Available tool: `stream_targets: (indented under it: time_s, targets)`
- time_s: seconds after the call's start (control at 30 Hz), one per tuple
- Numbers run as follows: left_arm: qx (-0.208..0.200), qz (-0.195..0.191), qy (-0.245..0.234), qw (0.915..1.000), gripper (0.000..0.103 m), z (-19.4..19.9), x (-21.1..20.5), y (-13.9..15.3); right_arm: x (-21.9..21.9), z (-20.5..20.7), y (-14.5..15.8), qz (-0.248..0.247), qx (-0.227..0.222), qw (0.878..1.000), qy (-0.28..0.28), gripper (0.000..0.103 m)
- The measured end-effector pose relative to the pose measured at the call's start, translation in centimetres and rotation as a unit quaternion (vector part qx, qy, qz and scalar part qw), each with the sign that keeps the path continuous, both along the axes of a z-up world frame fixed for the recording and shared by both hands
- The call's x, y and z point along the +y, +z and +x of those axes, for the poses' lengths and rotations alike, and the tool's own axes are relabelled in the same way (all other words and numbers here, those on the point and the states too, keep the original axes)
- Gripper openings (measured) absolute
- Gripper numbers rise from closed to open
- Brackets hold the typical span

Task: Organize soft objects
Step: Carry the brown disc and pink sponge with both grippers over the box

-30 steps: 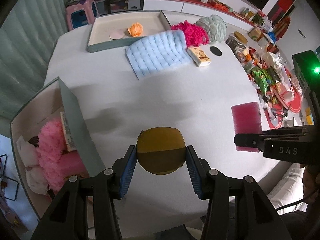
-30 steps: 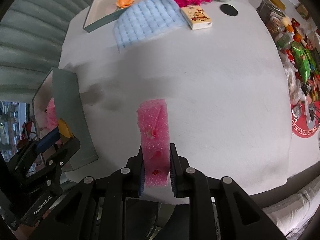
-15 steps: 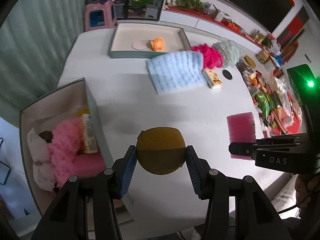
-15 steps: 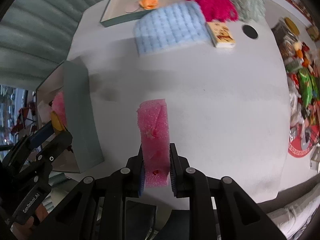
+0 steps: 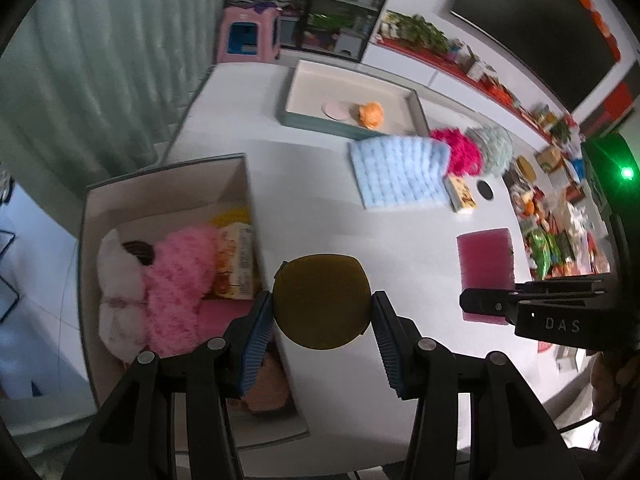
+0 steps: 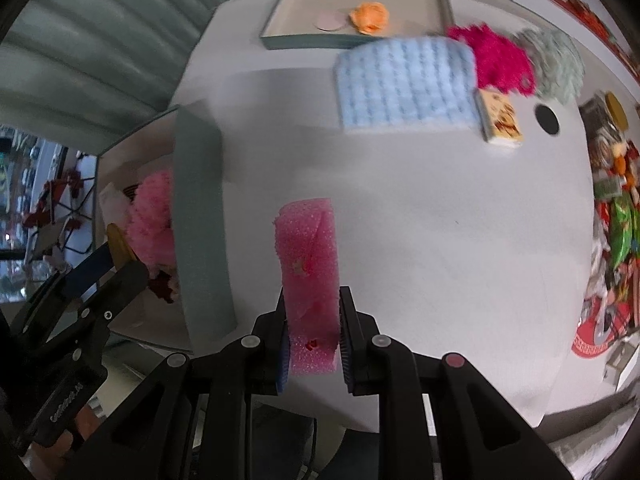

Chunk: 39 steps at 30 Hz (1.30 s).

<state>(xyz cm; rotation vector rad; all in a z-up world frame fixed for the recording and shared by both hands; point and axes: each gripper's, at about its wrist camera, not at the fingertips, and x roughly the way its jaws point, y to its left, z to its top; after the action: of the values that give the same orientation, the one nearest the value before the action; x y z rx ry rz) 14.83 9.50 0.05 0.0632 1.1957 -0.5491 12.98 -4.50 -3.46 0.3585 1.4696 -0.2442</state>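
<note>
Pink foam, a sponge block [image 6: 310, 276], sits clamped upright in the right gripper [image 6: 312, 340] above the white counter [image 6: 440, 220]; the left gripper [image 5: 320, 320] is clamped on an olive-brown round pad [image 5: 320, 300] just at the near wall of the grey-green box [image 5: 256, 216], which already holds a fluffy pink item [image 5: 180, 280] and a white plush toy [image 5: 116, 280]; the step in hand looks like carrying both pieces to that box; next, each gripper would need to pass over the wall, descend into the free corner and let go; the blue quilted cloth [image 5: 400, 172] waits on the counter.
</note>
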Motion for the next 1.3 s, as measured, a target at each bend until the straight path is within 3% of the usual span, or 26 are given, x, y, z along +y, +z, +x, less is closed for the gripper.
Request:
stream_targets:
  time_s: [0.5,1.1,1.3]
  targets:
    - [0.006,0.011,0.102,0.9947,0.051,0.2,7.5,-0.7,5.7,3.1,0.0,0.01,-0.004,0.997,0.076,0.022]
    - [0.015,0.036,0.175,0.9839,0.051,-0.4,13.7,-2.0,13.8,5.7,-1.2,0.037,-0.001,0.985,0.169,0.022]
    - [0.021,0.05,0.174,0.9833,0.051,-0.5,14.3,-2.6,16.0,6.2,-2.1,0.048,0.002,0.981,0.19,0.022]
